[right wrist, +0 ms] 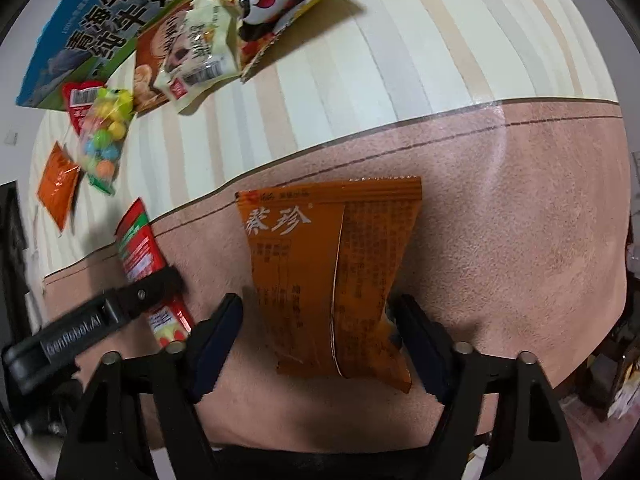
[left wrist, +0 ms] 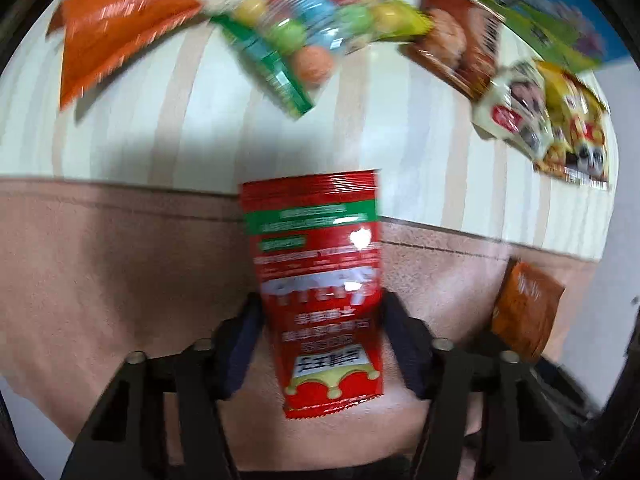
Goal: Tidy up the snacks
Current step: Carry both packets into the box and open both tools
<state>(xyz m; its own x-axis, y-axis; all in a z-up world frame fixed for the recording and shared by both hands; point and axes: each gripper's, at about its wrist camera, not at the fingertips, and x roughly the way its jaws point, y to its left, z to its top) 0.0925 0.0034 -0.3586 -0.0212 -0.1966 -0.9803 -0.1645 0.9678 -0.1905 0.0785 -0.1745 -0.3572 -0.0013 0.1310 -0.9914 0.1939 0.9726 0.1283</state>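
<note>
Fingers of my left gripper pinch the red sachet, its long axis running away from me over the pink band of the table. My right gripper straddles the orange packet, also lengthwise; whether it grips I cannot tell

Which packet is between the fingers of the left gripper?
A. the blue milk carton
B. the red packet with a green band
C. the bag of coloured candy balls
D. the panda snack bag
B: in the left wrist view the red packet stands between the fingers of the left gripper.
</note>
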